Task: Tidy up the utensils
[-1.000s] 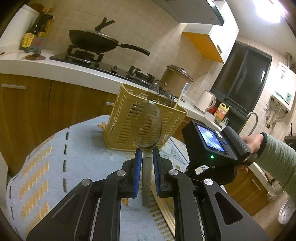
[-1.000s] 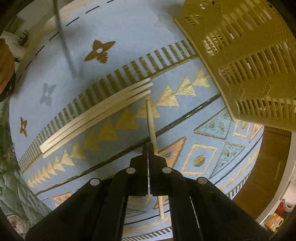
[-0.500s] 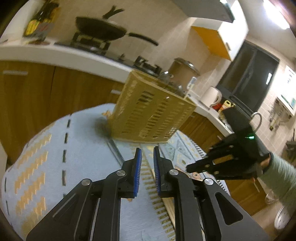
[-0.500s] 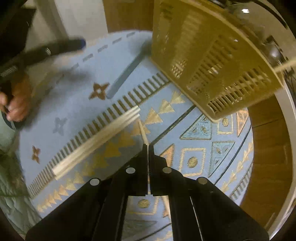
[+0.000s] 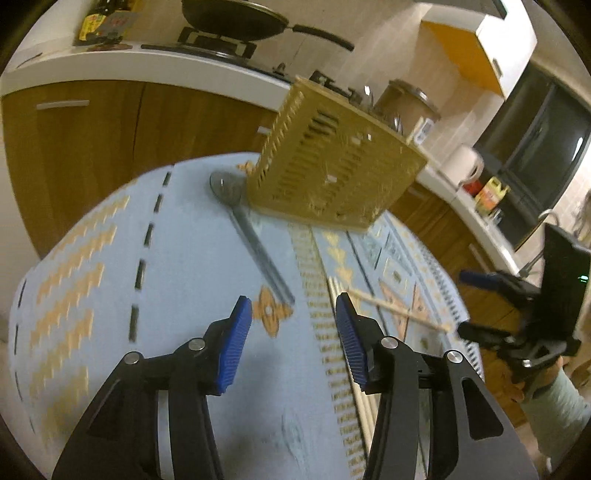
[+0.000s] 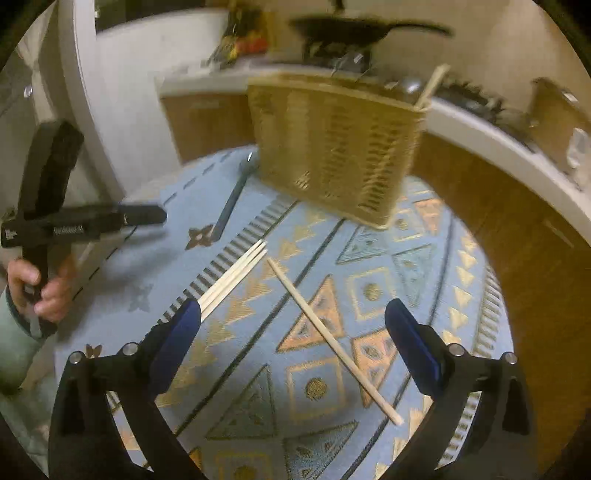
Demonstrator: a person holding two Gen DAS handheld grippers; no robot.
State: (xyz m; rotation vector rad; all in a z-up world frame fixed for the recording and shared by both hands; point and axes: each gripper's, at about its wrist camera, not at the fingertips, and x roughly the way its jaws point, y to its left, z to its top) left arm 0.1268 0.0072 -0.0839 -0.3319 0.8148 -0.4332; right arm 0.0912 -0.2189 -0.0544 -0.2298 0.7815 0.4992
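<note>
A yellow slotted basket (image 5: 332, 173) (image 6: 332, 151) stands at the far side of the blue patterned table. A metal slotted spoon (image 5: 255, 240) (image 6: 231, 201) lies flat beside it, bowl toward the basket. My left gripper (image 5: 293, 314) hovers just short of the spoon's handle end; its jaws are opening with nothing between them. A loose chopstick (image 6: 332, 338) (image 5: 399, 308) lies on the cloth below my right gripper (image 6: 293, 321), whose jaws are opening wide and hold nothing. A bundle of chopsticks (image 6: 236, 277) lies to its left. One chopstick (image 6: 432, 86) stands in the basket.
The tablecloth (image 5: 177, 280) covers a round table with edges close on all sides. Behind are wooden cabinets (image 5: 92, 122), a counter with a stove and black wok (image 5: 236, 20), a pot (image 5: 410, 103) and bottles. A hand (image 6: 40, 288) holds the left gripper's handle.
The left gripper let go of the slotted spoon, which now lies on the table by the basket. The right gripper released the single chopstick, opened wide and lifted away.
</note>
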